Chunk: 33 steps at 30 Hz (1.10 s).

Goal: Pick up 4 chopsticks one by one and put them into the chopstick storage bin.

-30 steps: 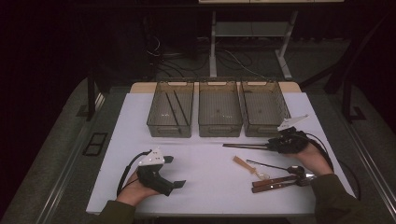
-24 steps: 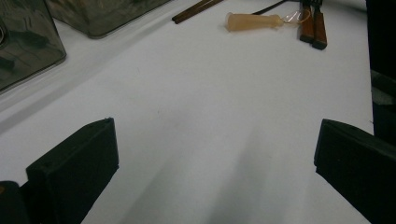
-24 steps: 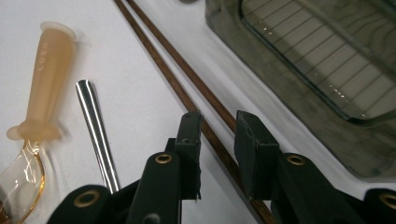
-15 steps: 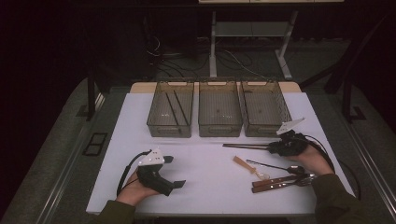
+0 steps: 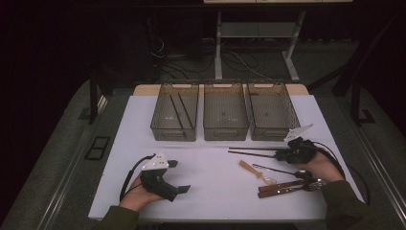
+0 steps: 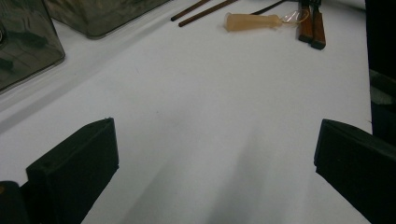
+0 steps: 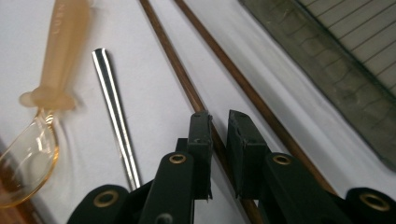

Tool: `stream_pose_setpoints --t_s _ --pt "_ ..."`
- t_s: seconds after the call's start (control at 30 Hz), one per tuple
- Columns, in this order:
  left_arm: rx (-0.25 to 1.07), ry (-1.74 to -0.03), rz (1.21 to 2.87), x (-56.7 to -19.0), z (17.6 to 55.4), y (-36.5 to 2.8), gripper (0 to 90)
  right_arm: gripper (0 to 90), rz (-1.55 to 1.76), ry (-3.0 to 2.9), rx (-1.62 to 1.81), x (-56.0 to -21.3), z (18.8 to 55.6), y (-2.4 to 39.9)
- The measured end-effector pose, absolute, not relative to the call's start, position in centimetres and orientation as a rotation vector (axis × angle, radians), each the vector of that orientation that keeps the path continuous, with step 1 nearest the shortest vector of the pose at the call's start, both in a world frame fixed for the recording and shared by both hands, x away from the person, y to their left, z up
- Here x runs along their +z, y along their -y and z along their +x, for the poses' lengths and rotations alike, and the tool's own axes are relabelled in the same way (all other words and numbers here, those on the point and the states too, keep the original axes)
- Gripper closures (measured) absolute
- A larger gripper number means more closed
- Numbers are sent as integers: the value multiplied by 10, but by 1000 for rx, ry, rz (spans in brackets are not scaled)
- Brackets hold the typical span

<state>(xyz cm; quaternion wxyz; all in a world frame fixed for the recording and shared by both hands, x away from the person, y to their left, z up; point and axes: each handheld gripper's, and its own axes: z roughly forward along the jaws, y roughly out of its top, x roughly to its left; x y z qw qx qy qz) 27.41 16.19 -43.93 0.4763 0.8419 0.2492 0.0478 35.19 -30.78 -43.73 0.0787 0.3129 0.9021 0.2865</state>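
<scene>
Wooden and thin, the chopstick [image 7: 180, 70] lay on the white tabletop [image 5: 210, 163] just in front of the right-hand bin [image 5: 271, 111], its twin [image 7: 261, 105] close beside it. Both ran lengthwise across the tabletop, roughly parallel to the row of bins, far ends toward the middle. The right tool [image 7: 218, 123] had just been closing, its jaws narrowed to a slim gap straddling the near chopstick at its right-hand end; whether the pads already pressed on it I could not tell. Such a stick would likely be light, stiff and prone to roll or pivot, so a hold further toward its middle would steady it better. The left tool [image 6: 215, 144] rested wide open over bare tabletop, nothing between its jaws.
</scene>
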Motion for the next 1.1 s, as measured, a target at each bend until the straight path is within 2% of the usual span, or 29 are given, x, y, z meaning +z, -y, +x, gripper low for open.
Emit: stream_pose_setpoints --t_s 0.37,0.53,0.83,1.1 --pt "117 -608 2057 -439 274 -162 0 815 901 -2729 852 -437 334 303" --pt "117 -607 2057 -439 274 -162 0 787 876 -2727 876 -437 336 302" --pt "118 -608 2059 -439 274 -162 0 788 796 -2767 968 -437 348 280" --pt "118 -606 2060 -440 274 -161 0 843 691 -2792 959 -442 350 281"
